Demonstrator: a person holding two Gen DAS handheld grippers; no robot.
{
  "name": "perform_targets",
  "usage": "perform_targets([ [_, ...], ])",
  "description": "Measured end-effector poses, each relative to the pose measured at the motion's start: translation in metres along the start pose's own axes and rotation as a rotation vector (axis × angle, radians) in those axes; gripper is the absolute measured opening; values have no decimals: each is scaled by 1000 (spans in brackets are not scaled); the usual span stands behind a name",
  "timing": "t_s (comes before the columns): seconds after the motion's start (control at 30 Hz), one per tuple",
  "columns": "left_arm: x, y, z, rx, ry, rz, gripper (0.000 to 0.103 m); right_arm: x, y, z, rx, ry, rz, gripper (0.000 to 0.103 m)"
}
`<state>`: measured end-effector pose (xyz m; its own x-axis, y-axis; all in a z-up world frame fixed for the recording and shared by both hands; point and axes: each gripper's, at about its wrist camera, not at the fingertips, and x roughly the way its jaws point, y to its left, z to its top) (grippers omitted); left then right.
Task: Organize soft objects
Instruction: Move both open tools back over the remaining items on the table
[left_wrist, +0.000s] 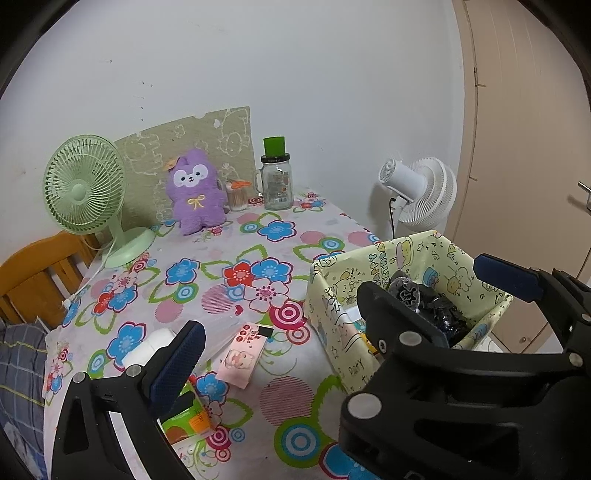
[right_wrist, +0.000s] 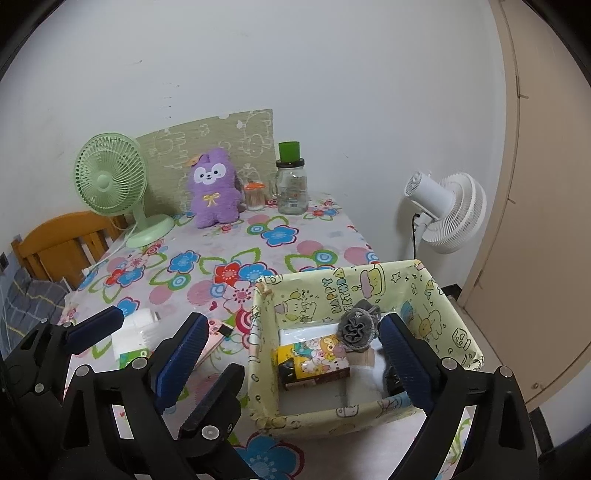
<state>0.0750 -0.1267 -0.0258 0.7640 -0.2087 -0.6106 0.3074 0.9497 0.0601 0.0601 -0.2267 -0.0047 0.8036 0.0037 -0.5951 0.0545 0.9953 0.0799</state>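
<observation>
We hold both claws – left (left_wrist: 340, 302), right (right_wrist: 295, 339) – agape over the box (right_wrist: 458, 332), free for the plush (right_wrist: 214, 188).

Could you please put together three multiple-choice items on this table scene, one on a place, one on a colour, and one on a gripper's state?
1. Where does the purple plush toy sit?
A. Inside the yellow storage box
B. At the back of the table, between the green fan and the glass jar
C. On the floor by the white fan

2. What colour is the cap on the glass jar?
A. Red
B. White
C. Green

3. How does the right gripper stand?
A. Open, holding nothing
B. Shut on the plush toy
C. Shut on the grey pouf

Answers:
1. B, it leans against the patterned board beside the green fan.
2. C, a green cap tops its dark lid.
3. A, its blue pads stand wide apart over the yellow storage box, gripping nothing.
</observation>
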Motion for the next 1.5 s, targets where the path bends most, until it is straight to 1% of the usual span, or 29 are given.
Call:
perform_targets([
  [0.33,-10,11,-8,0,-14,10,103,-6,17,-5,-9,-2,18,96],
  [0.47,-15,16,-12,-2,-25,27,103,-6,23,-7,-11,2,31,96],
  [1.0,-20,37,-29,-43,-7,55,103,-1,48,-19,-36,25,68,96],
  [1.3,-19,57,-40,-77,13,78,103,8,71,-26,-53,49,94,96],
  [1.5,-19,68,-46,-89,13,85,103,13,81,-29,-62,56,111,96],
])
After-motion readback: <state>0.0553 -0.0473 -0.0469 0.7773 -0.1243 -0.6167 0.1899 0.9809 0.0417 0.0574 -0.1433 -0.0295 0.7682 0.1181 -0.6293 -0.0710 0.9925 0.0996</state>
